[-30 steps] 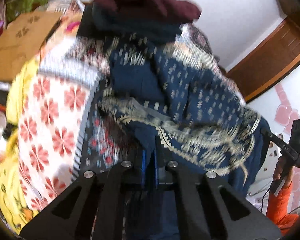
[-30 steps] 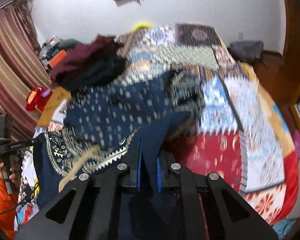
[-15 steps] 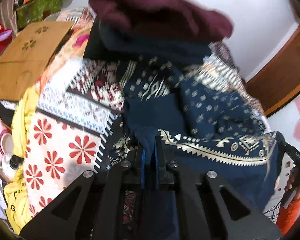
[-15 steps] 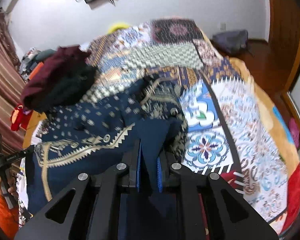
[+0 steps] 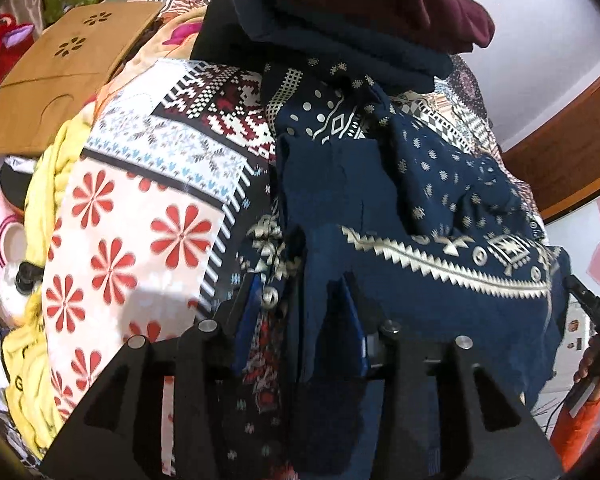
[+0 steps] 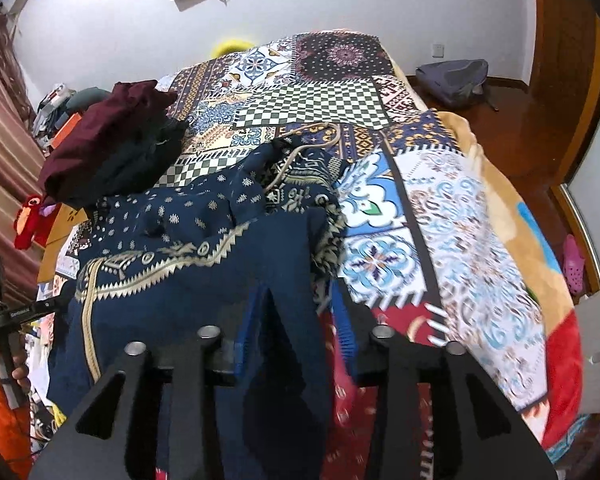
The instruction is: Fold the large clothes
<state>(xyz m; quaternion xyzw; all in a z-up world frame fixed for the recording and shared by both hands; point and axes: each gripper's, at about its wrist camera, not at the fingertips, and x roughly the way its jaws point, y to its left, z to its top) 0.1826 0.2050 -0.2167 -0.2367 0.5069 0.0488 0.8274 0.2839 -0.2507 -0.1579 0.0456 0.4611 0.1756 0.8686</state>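
Note:
A large navy garment (image 5: 440,280) with cream zigzag trim lies crumpled on a patchwork bedspread (image 5: 140,216). It also shows in the right wrist view (image 6: 188,280), spread over the bed's left side. My left gripper (image 5: 300,296) stands open, with a fold of the navy cloth lying loose between its blue-padded fingers. My right gripper (image 6: 296,312) is open too, and a fold of the same cloth drapes between its fingers. The cloth hides both grippers' fingertips.
A pile of maroon and dark folded clothes (image 6: 108,140) sits at the bed's far left, also in the left wrist view (image 5: 360,8). A wooden board (image 5: 68,68) and yellow blanket (image 5: 32,360) lie beside the bed. A grey bag (image 6: 452,80) is on the floor.
Both grippers were shut on the navy cloth and have opened. The garment has come down from being lifted and now rests on the bed.

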